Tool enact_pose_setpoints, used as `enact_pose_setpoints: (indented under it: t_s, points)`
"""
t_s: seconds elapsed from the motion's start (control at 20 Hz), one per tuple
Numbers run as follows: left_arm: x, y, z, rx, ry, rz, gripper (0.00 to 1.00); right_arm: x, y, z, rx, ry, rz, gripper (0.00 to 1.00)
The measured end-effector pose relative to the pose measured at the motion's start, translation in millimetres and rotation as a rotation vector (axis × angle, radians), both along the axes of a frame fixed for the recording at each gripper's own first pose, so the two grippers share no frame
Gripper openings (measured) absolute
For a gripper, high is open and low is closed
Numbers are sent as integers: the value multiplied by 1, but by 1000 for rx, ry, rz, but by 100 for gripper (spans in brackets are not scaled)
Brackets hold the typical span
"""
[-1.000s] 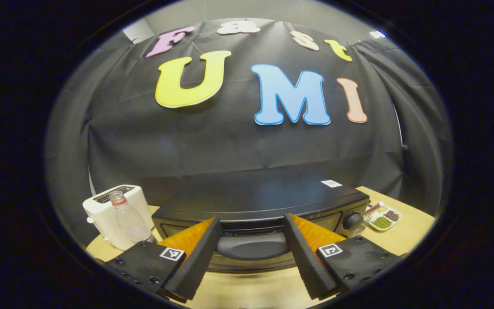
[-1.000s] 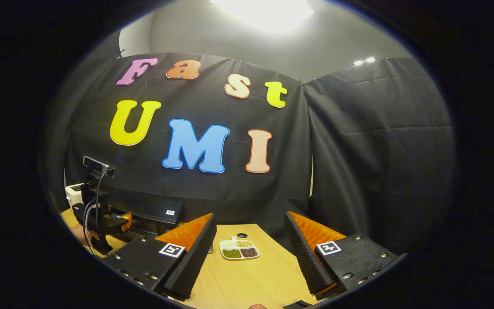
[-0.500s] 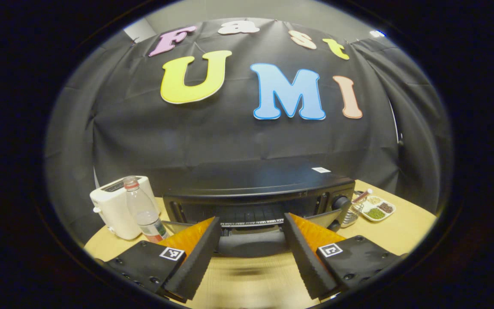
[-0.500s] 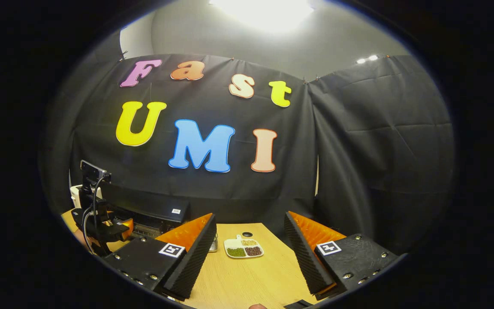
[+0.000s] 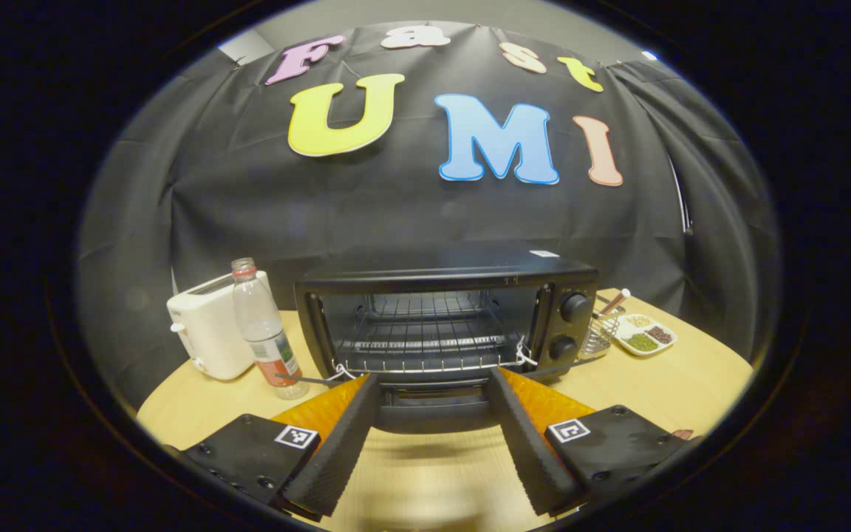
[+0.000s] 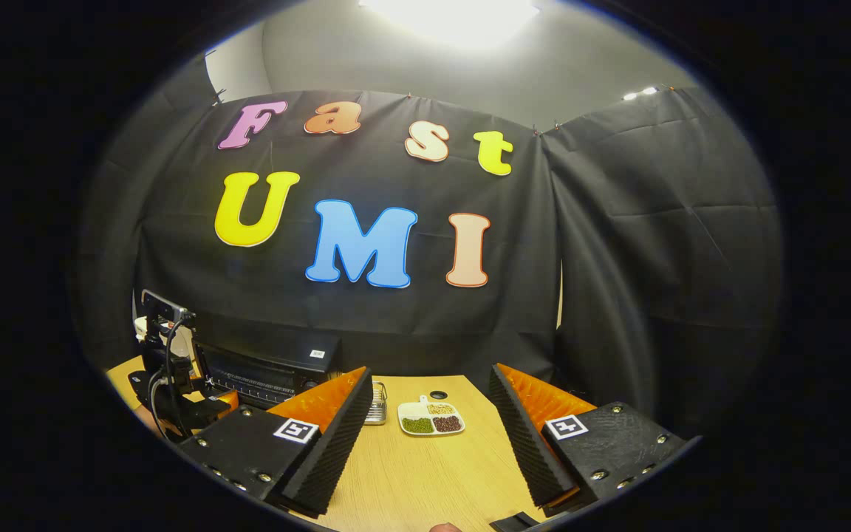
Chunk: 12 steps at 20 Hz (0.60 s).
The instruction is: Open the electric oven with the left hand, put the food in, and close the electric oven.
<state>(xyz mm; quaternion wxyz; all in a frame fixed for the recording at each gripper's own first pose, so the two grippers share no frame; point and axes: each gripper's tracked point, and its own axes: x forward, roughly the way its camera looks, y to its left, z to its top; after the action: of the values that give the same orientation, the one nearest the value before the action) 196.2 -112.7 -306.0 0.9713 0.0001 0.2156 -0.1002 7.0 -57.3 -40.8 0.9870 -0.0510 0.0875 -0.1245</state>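
Note:
The black electric oven [image 5: 440,281] stands on the wooden table [image 5: 662,384] with its door swung down. Its wire rack [image 5: 425,332] shows inside with nothing on it. The door's handle [image 5: 433,414] lies between the fingers of my left gripper [image 5: 433,451], which stay wide apart, so the gripper is open. In the right gripper view the oven [image 6: 270,366] sits far left, with the left gripper [image 6: 182,399] and its cables in front of it. My right gripper [image 6: 429,447] hangs open over the table [image 6: 425,480], holding nothing.
A white toaster [image 5: 207,336] and a clear bottle [image 5: 263,332] stand left of the oven. On its right are a small wire basket [image 5: 599,336] and a white divided dish of beans [image 5: 643,336], also the dish [image 6: 431,419] ahead of the right gripper.
The oven door has swung from nearly shut down to open as my left gripper drew back and down with the handle between its fingers. The right gripper barely shifted.

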Motion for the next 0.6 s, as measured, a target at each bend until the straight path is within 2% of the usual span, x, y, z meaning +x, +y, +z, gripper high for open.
enact_pose_setpoints:
  t_s: [0.25, 0.3, 0.35, 0.55, 0.6]
  points:
    - [-19, 0, -19, 14, 45, 6, 98, -4, 0, -9, 10, 30, 25, 96]
    - [-23, 1, -23, 21, 50, 3, 91, -4, 1, -11, 13, 36, 33, 96]
    - [-26, 0, -27, 31, 57, -1, 100, -3, 3, -12, 15, 45, 42, 96]
    - [-39, -2, -44, 29, 97, 8, 100, -5, 12, -20, 18, 69, 86, 96]
    - [-43, 0, -49, 25, 111, 16, 91, -6, 14, -21, 22, 73, 95, 96]
